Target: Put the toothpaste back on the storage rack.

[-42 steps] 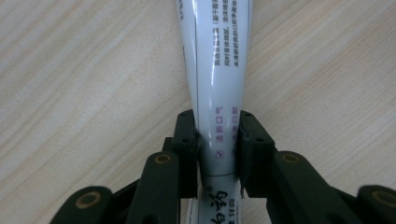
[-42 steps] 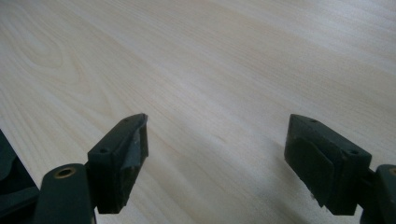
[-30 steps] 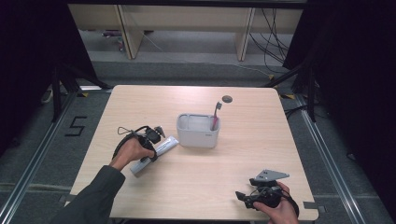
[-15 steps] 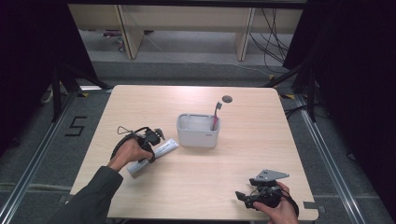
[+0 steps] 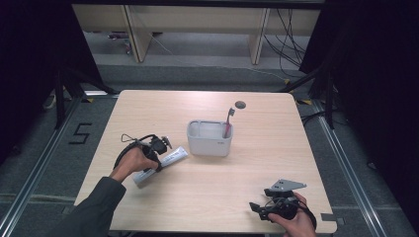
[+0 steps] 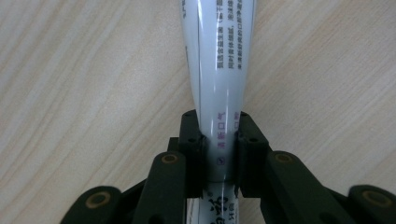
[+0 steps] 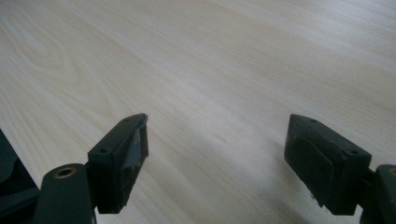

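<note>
A white toothpaste tube lies on the wooden table at the left. My left gripper is shut on it. In the left gripper view both pads squeeze the narrow part of the tube, which runs away from the gripper flat on the wood. A white rectangular holder stands mid-table, with a red toothbrush leaning upright in its right end. Near the front right edge my right gripper rests low over the table, its jaws wide open above bare wood.
A small dark round hole sits in the table behind the holder. The table's front edge runs close under my right hand. Dark floor and black frame legs surround the table.
</note>
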A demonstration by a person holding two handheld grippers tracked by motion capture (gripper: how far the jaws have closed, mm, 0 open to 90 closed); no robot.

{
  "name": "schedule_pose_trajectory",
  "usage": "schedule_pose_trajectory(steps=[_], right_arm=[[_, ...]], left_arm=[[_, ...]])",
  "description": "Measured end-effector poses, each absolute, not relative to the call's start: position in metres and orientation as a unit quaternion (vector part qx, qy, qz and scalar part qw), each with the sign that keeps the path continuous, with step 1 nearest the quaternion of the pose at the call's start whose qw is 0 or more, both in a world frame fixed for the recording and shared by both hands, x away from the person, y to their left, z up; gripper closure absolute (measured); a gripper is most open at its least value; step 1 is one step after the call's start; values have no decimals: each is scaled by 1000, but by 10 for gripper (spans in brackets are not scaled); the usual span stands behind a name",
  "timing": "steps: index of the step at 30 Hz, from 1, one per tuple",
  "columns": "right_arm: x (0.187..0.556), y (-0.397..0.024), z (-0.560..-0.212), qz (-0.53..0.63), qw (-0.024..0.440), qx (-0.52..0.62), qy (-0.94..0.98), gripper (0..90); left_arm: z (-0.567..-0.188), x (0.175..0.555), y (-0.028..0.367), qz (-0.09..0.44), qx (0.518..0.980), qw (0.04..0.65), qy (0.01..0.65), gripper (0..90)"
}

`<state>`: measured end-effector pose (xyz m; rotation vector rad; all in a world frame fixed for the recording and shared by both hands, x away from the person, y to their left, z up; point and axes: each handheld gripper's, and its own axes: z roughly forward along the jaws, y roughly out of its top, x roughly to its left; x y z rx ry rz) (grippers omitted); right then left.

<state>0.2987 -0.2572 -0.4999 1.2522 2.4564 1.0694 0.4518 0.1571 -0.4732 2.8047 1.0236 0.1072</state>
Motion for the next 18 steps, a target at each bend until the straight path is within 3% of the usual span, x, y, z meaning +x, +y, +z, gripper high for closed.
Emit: schedule_pose_trajectory(steps=[13, 18], right_arm=[[298, -256, -500, 359, 85, 427, 826, 229], [298, -256, -500, 361, 85, 425, 826, 229]], left_arm=[[-452, 451, 175, 75, 921, 140, 355, 759], [-438, 452, 188, 92, 903, 195, 372, 759]])
